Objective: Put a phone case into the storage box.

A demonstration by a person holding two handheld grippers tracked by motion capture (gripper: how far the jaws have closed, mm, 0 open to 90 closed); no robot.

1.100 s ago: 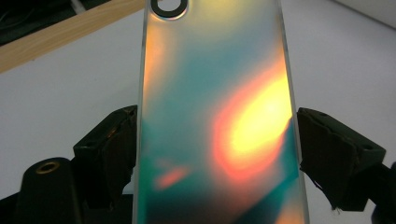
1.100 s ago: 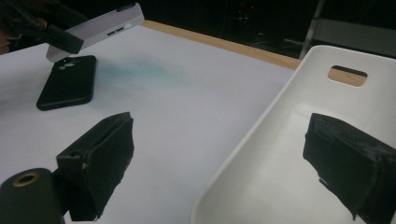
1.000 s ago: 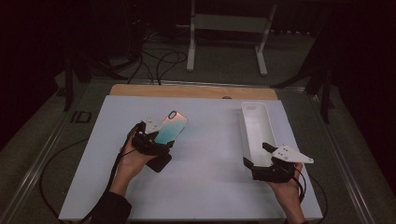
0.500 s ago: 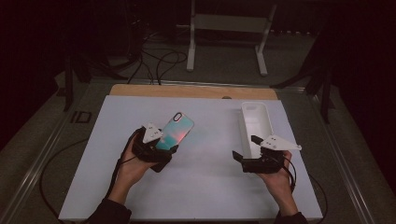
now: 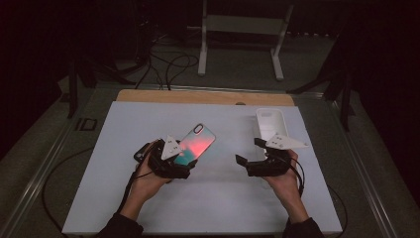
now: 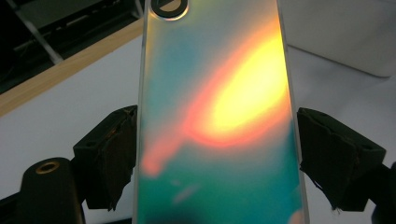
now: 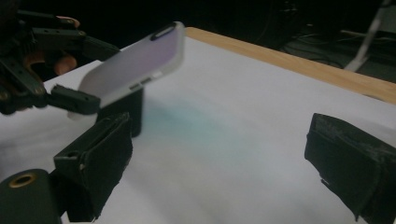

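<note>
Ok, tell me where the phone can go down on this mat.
The white mat is bare between the left gripper and right gripper, along its near edge, and across its far left corner. The far right is taken by the white case. The phone is clamped in the left jaws, above the mat.

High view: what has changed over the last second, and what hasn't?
The left claw, shut on the phone, has carried it toward the table's middle and lifted it. The right claw has left the white case and swung in toward the phone, jaws open with nothing between them. The case and the white mat stayed put, and the left grip is unchanged.
</note>
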